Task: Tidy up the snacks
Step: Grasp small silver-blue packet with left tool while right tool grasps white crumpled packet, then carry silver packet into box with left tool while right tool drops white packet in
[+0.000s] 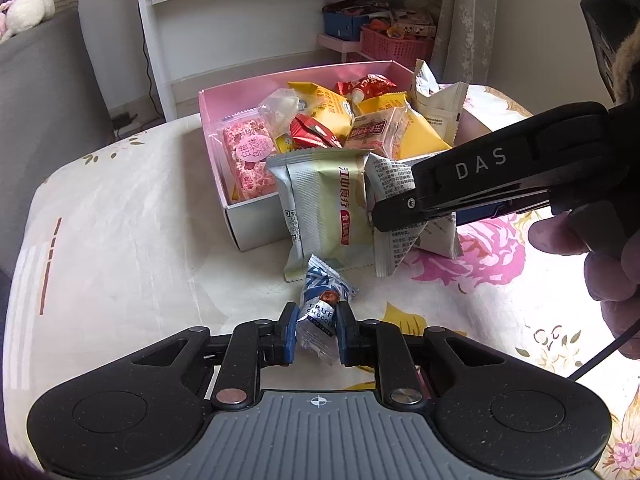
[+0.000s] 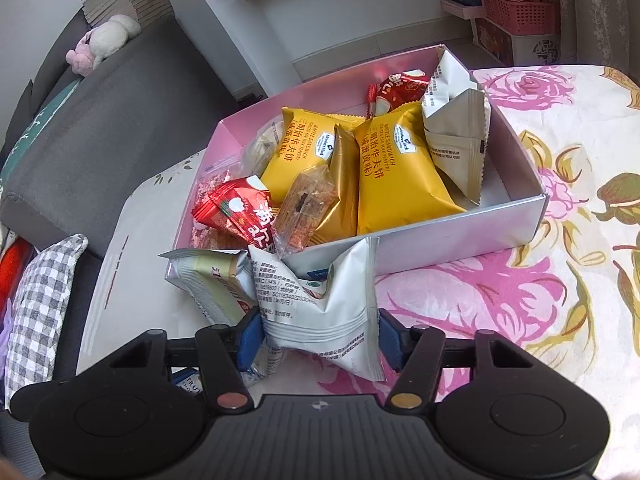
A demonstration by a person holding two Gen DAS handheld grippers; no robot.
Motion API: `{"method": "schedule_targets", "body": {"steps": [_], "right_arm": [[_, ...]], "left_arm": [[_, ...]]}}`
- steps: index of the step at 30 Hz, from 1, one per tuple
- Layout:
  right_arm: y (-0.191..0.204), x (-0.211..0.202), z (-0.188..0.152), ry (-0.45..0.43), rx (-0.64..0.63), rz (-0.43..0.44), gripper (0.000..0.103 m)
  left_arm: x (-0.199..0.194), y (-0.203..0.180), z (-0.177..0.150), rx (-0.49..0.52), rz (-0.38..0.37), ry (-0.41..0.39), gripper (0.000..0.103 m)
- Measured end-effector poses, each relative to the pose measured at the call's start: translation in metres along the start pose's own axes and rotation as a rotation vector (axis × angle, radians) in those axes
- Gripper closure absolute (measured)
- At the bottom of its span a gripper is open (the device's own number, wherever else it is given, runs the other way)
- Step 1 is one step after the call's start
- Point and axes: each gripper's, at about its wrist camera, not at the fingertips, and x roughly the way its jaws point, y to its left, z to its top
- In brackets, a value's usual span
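Note:
A pink box (image 1: pixel 256 224) (image 2: pixel 460 248) on the flowered table holds several snack packets, yellow, red and white. My left gripper (image 1: pixel 316 332) is shut on a small blue and white truffle chocolate packet (image 1: pixel 322 312) just above the tablecloth, in front of the box. My right gripper (image 2: pixel 320 340) is shut on a white snack packet (image 2: pixel 320 312) (image 1: pixel 390 248) at the box's near wall; its black fingers (image 1: pixel 460 184) show in the left wrist view. A pale green packet (image 1: pixel 324 208) (image 2: pixel 216 280) leans against the box front, beside the white one.
The flowered tablecloth (image 2: pixel 540 280) spreads to the right of the box. A grey sofa (image 2: pixel 100 140) with a checked cushion (image 2: pixel 40 304) lies left. A white shelf (image 1: pixel 240 20) and pink baskets (image 1: pixel 396 44) stand behind.

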Motion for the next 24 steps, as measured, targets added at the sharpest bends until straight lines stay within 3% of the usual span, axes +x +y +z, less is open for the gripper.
{"method": "schedule_targets", "body": {"steps": [5, 24], "right_arm": [[-0.002, -0.007, 0.0, 0.003, -0.036, -0.029, 0.058], [-0.042, -0.048, 0.009, -0.057, 0.047, -0.029, 0.058]], "left_arm": [[-0.003, 0.0, 0.001, -0.008, 0.008, -0.005, 0.086], [-0.023, 0.008, 0.012, -0.068, 0.014, -0.072, 0.086]]}}
